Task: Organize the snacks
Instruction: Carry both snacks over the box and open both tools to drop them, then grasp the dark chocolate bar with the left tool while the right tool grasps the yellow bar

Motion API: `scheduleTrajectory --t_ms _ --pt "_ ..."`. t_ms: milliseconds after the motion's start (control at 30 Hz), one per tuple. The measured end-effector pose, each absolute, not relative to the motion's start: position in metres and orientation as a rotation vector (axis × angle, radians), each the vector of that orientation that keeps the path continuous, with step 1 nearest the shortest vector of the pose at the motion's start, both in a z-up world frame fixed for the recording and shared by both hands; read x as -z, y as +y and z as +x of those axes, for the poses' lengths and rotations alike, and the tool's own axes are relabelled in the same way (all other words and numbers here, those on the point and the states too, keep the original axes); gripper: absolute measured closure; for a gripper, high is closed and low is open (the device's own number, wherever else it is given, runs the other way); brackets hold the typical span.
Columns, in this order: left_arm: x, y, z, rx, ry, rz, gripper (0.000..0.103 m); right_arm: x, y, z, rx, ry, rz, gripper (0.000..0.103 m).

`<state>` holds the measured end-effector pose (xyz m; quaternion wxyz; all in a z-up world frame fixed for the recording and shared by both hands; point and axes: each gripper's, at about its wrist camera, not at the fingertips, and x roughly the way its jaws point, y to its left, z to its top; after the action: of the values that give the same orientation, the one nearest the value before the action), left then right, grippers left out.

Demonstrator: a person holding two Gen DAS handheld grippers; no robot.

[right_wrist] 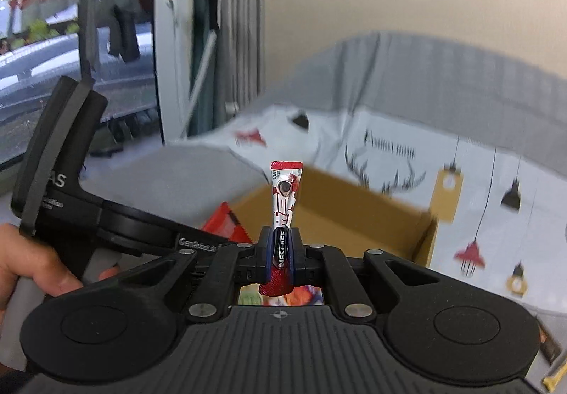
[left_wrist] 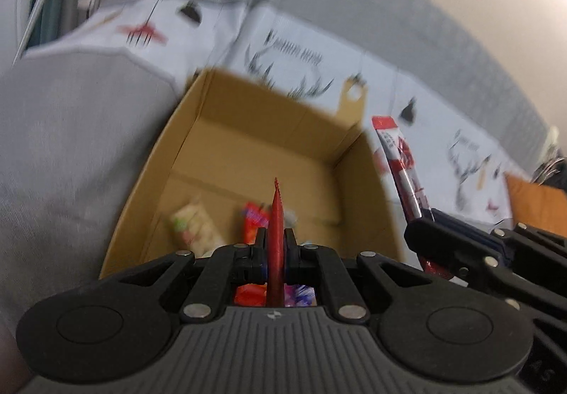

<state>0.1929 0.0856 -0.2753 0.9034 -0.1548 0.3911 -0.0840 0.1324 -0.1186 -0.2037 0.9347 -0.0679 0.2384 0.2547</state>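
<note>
My left gripper (left_wrist: 275, 243) is shut on a flat red packet (left_wrist: 276, 213), seen edge-on, held over the near side of an open cardboard box (left_wrist: 198, 117). Inside the box lie a pale green-and-white snack bag (left_wrist: 193, 224) and a red-and-purple snack (left_wrist: 252, 218). My right gripper (right_wrist: 280, 247) is shut on a red-and-white Nescafe stick (right_wrist: 284, 193), held upright above the box (right_wrist: 354, 213). The right gripper and its stick (left_wrist: 398, 160) also show at the right of the left wrist view. The left gripper with its red packet (right_wrist: 225, 224) shows at the left of the right wrist view.
The box sits on a white cloth (left_wrist: 301, 50) printed with antlers and lamps, over a grey sofa (left_wrist: 63, 131). An orange object (left_wrist: 531, 195) lies at the far right. A window and curtain (right_wrist: 226, 39) stand behind at the left.
</note>
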Motion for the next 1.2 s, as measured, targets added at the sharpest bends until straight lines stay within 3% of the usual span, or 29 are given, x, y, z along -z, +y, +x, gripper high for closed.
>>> scheduleTrajectory --t_ms 233,267,333,367,400,467,833,1067,1200 --pt "0.313 0.084 0.204 0.139 0.872 -0.279 0.095 0.274 -0.115 0.160 -0.508 0.691 -0.120 0.094" --pt "0.312 0.084 0.203 0.135 0.871 -0.275 0.095 0.277 -0.118 0.161 -0.506 0.699 -0.104 0.089" --pt "0.306 0.083 0.199 0.126 0.864 -0.282 0.078 0.276 -0.128 0.158 -0.497 0.676 -0.045 0.068" --pt "0.304 0.083 0.200 0.116 0.863 -0.293 0.041 0.273 -0.135 0.156 -0.496 0.666 -0.009 0.029" --pt "0.299 0.083 0.197 0.090 0.852 -0.305 0.013 0.269 -0.142 0.156 -0.491 0.653 0.027 0.010" --pt "0.287 0.077 0.194 0.081 0.808 -0.304 0.001 0.260 -0.160 0.153 -0.446 0.591 0.071 0.010" --pt "0.264 -0.044 0.203 0.238 0.787 -0.128 0.001 0.271 -0.280 0.138 -0.300 0.490 0.205 0.005" --pt "0.288 -0.165 0.243 0.413 0.779 0.025 0.001 0.309 -0.418 0.141 -0.049 0.421 0.198 0.003" --pt "0.315 -0.237 0.289 0.485 0.836 0.042 0.001 0.337 -0.503 0.163 0.105 0.488 0.313 0.004"
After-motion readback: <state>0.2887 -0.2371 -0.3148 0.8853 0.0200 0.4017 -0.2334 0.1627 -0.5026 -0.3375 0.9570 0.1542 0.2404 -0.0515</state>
